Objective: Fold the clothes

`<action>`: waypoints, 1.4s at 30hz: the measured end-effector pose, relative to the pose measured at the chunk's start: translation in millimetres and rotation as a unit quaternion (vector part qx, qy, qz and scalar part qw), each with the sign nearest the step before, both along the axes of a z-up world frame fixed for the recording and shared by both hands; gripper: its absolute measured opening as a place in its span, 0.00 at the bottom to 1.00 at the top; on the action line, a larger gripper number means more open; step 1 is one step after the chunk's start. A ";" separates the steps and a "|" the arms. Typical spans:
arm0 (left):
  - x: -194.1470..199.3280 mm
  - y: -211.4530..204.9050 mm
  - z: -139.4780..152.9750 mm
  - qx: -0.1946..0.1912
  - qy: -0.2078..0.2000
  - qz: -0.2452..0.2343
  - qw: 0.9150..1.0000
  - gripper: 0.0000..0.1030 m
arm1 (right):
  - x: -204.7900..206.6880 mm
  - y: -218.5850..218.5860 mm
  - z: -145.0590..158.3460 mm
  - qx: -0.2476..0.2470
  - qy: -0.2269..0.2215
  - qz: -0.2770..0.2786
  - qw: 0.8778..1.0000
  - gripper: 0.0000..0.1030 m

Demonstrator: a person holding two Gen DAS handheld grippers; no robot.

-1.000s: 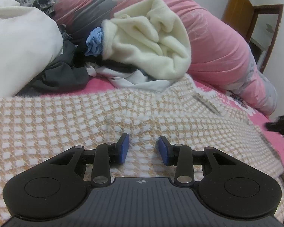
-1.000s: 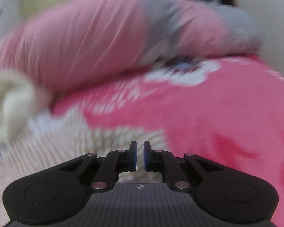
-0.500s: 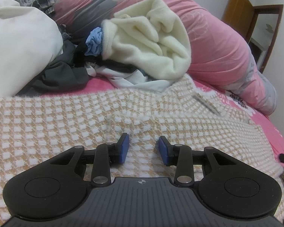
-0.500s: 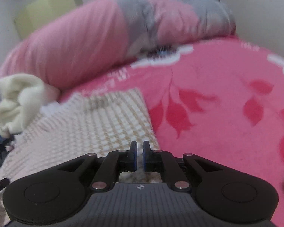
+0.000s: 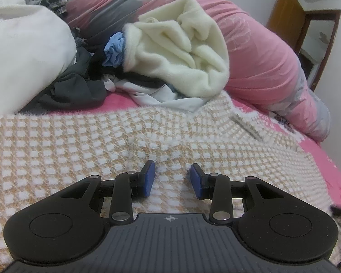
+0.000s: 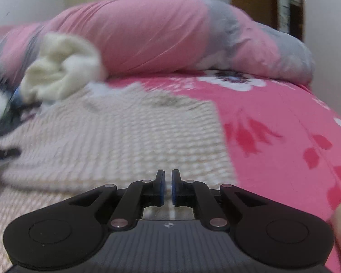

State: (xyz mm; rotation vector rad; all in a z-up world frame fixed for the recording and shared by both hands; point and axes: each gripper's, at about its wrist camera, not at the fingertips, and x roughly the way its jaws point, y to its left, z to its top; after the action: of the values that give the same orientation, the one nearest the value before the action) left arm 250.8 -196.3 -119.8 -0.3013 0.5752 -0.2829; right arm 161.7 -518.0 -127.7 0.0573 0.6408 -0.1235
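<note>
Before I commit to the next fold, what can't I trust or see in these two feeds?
- Checked sweater: near hem hidden under the left gripper body, left wrist view; left side cut off by the frame.
- Right wrist view: motion blur smears the knit and cream fleece.
- Right gripper: nearly closed; whether it pinches fabric is unclear.
- Clothes pile: garments overlap, count unclear.

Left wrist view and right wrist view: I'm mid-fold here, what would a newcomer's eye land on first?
First, the checked sweater, orange and white, spread flat across the pink bedspread right under both cameras. Next, the rumpled cream fleece on the clothes pile behind it, against the long pink and grey bolster. The left hand-held gripper hangs open over the sweater; the right hand-held gripper is nearly closed near the sweater's right edge.
</note>
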 end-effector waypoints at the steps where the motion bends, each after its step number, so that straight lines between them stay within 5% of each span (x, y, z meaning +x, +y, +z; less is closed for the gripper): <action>1: -1.6 2.7 0.4 -0.012 -0.001 0.000 1.000 0.35 | 4.7 3.7 -9.8 -0.011 0.008 0.002 1.000 0.06; 5: -17.4 17.9 14.2 -0.058 -0.023 -0.003 0.998 0.43 | 5.3 -6.2 -11.7 0.016 0.006 0.001 1.000 0.05; 13: -17.9 -11.6 5.8 0.006 0.021 -0.051 0.998 0.43 | -1.5 -20.7 -13.8 0.069 -0.006 -0.004 0.998 0.05; 18: -33.8 4.5 23.2 -0.014 0.041 -0.046 0.998 0.44 | -2.7 -22.5 -14.3 0.085 -0.011 -0.016 0.996 0.05; 23: -76.1 48.1 44.6 -0.017 0.061 -0.045 0.997 0.49 | -8.8 -9.9 16.8 0.078 0.039 -0.038 0.995 0.07; 29: -112.0 109.4 53.5 -0.039 0.071 0.004 0.997 0.50 | -48.9 49.0 70.3 0.161 -0.024 0.004 0.987 0.07; 42: -181.9 225.4 57.8 -0.048 0.082 0.116 0.989 0.53 | -64.5 237.3 91.0 0.113 0.003 0.159 0.981 0.16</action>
State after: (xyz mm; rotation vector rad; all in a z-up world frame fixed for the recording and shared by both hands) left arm 68.9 29.2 -62.0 -0.4834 0.6834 -0.0607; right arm 97.2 -280.8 -36.6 0.1728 0.6607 0.2595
